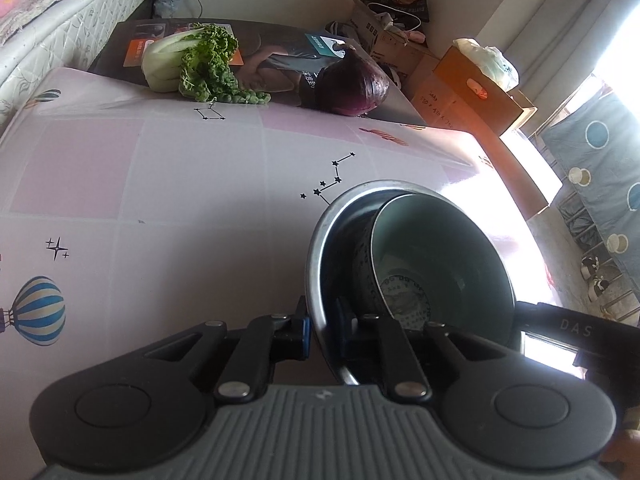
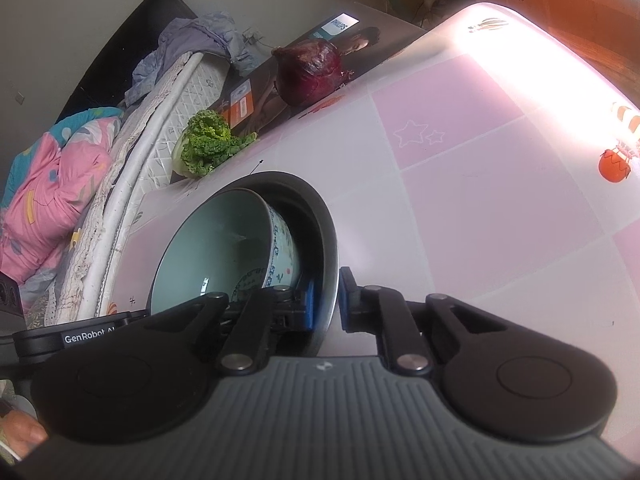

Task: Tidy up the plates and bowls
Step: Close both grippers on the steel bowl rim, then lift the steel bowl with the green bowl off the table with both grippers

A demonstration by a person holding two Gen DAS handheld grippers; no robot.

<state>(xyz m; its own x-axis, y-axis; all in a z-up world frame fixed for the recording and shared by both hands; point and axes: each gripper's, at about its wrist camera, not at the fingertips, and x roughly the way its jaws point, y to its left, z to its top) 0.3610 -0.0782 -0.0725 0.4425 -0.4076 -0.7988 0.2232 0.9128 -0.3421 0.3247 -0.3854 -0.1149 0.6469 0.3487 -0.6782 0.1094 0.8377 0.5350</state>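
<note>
Straddling the rim of the round stainless-steel basin (image 1: 320, 264) at six o'clock of the left wrist view: left gripper (image 1: 325, 330), one blue-padded finger outside the wall, the other inside; jaws narrow, closed on the thin metal edge or very nearly, contact not fully clear. Same arrangement from the opposite side in the right wrist view; right gripper (image 2: 326, 306) over the basin rim (image 2: 329, 240), inner blue pad against the metal, outer pad showing a sliver of gap, so grip there looks looser, perhaps not yet clamped.

Sitting inside the basin, tipped on its side: pale celadon ceramic bowl with blue patterned outside (image 1: 436, 256), mouth turned toward three o'clock in the left view, leaning on the basin wall rather than nested flat (image 2: 216, 252). Basin itself appears tilted or lifted above the pink-and-white checked tablecloth (image 1: 160, 200); cannot tell whether any part rests on it.

Likely trouble from here: slick, thin steel pinched by two small pads, so slipping or pivoting of the basin if one side lets go first; loose ceramic bowl sliding or rolling out over the rim with any further tilt, chipping on the table or dropping past the bright table edge at two o'clock; uneven lift between the two hands twisting the rim out of the weaker right-hand pinch.

Well apart at eleven o'clock: leafy green cabbage (image 1: 192, 64); at twelve to one o'clock, dark purple red onion (image 1: 354, 88), both on a printed cardboard box (image 1: 276, 52), out of the way.
</note>
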